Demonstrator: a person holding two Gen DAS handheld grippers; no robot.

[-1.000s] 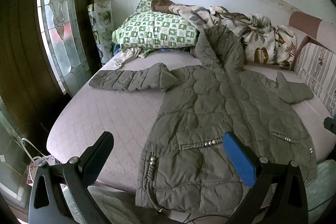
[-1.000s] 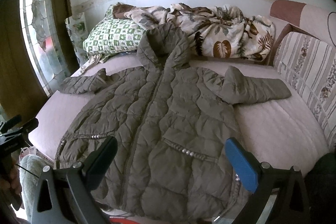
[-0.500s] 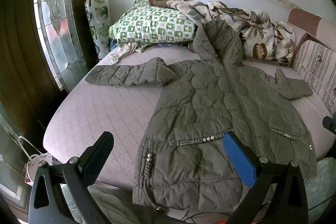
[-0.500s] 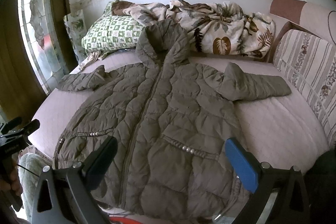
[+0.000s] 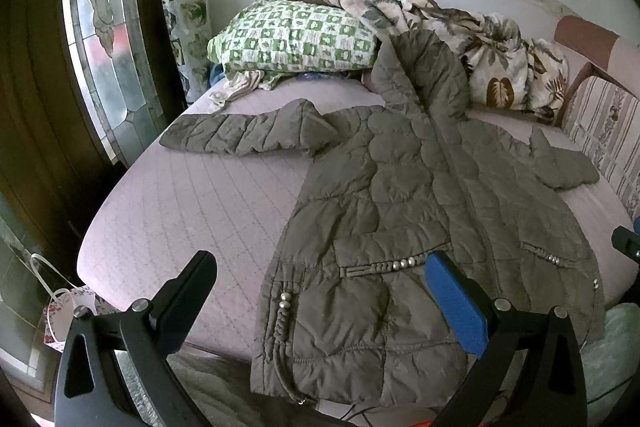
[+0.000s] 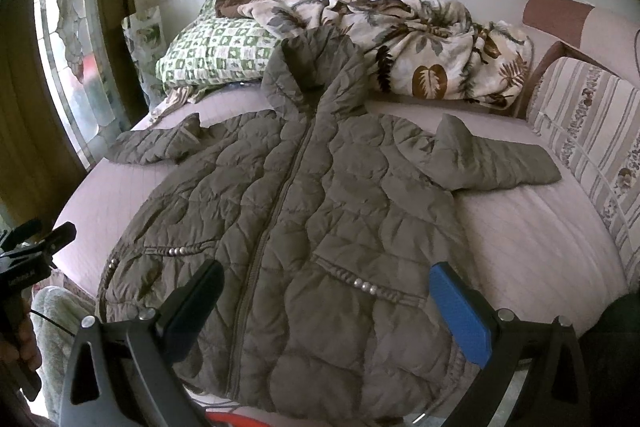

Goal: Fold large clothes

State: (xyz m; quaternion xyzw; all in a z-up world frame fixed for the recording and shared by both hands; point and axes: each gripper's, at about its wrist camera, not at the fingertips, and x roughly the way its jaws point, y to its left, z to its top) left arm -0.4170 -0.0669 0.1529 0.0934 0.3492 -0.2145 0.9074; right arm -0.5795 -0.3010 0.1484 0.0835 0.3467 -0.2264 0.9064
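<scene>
Stained-glass window beside bed

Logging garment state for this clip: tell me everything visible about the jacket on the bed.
The jacket is olive-grey, quilted and puffy, lying front-up and flat on the pinkish bed, not yet folded. Its zip looks closed. The hood points at the pillow and leaf-print blanket. Both sleeves spread sideways. Beaded trim lines the pockets. The hem hangs over the near bed edge. Neither hand-held gripper touches it; both are open.

Both grippers' jaws wide apart
</scene>
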